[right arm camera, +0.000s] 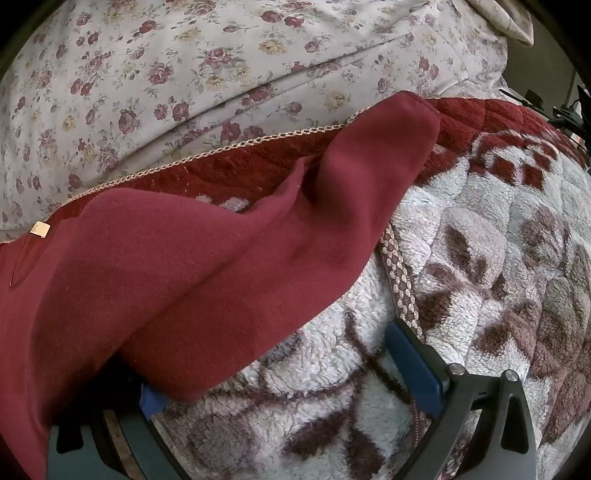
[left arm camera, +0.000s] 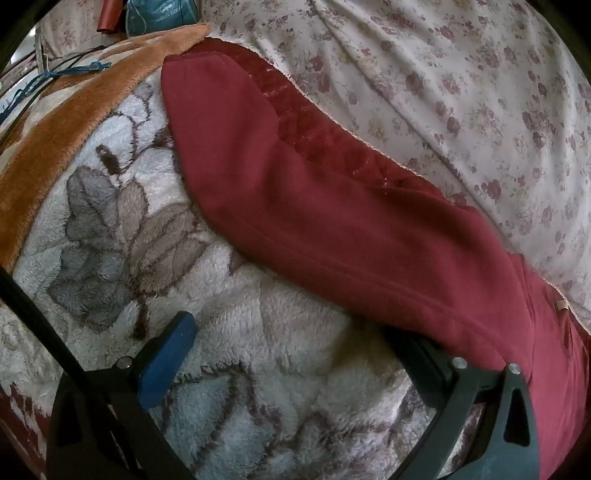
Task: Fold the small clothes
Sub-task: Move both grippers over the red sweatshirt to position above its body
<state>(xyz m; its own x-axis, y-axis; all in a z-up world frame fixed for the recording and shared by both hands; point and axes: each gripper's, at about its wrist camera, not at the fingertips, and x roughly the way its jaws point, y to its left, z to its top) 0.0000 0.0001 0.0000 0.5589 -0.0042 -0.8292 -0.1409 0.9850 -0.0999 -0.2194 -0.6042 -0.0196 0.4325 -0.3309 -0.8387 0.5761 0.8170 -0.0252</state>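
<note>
A dark red fleece garment lies stretched over a fluffy white blanket with brown flower print. In the left wrist view it runs from upper left to lower right and drapes over the right finger. My left gripper is open, its blue-padded left finger bare on the blanket. In the right wrist view the garment runs from lower left to upper right and covers the left finger. My right gripper is open, its right finger bare. A small tan label sits on the garment.
A floral bedsheet lies beyond the blanket's red border with gold trim. An orange plush blanket, cables and a teal bag sit at the far left.
</note>
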